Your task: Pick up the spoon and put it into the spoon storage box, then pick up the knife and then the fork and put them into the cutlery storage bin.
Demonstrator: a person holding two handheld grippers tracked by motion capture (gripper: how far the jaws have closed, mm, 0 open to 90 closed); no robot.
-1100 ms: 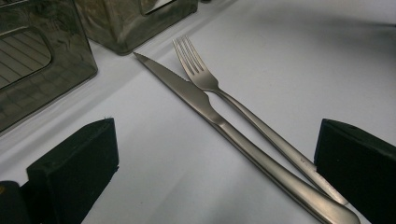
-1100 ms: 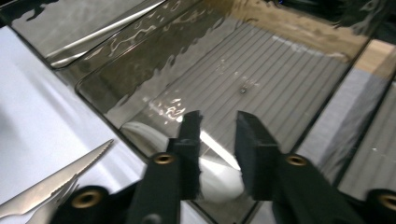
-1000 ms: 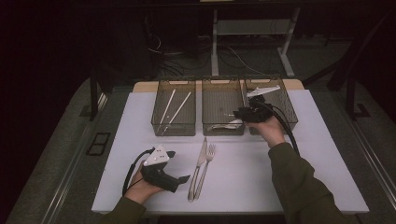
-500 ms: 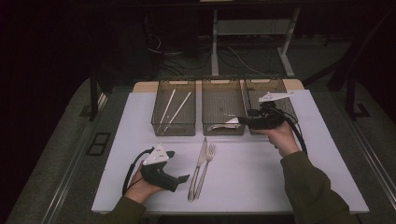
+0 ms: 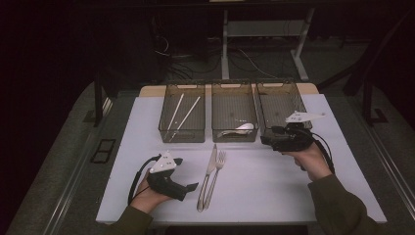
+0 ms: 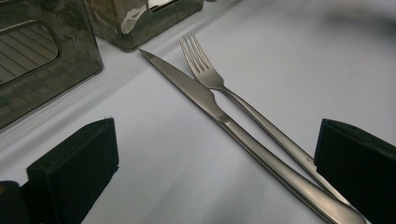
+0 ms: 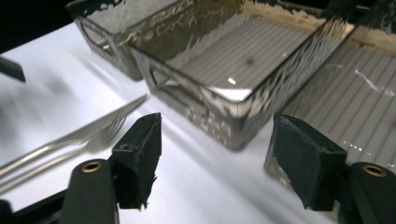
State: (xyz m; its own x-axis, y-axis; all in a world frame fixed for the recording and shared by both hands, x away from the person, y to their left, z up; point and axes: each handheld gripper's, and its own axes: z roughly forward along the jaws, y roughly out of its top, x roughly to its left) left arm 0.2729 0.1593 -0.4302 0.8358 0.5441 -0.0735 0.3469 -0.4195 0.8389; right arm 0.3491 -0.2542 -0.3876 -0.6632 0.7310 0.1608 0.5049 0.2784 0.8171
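On the white surface (image 5: pixel 274 186), just in front of three smoky plastic bins, a knife (image 5: pixel 207 172) and a fork (image 5: pixel 216 174) are laid side by side, touching along their handles. The left gripper (image 5: pixel 192 186) is rested beside them with its jaws spread wide and nothing held. The right gripper (image 7: pixel 215 154) is held at the front corner of the right bin (image 5: pixel 284 100), likewise wide open and empty. Sorting seems to be under way, and one utensil is probably to be picked next; separating the touching pair is called for. Two chopsticks (image 5: pixel 181 111) are seen in the left bin (image 5: pixel 164 128), a spoon (image 5: pixel 239 128) in the middle bin (image 5: pixel 234 100).
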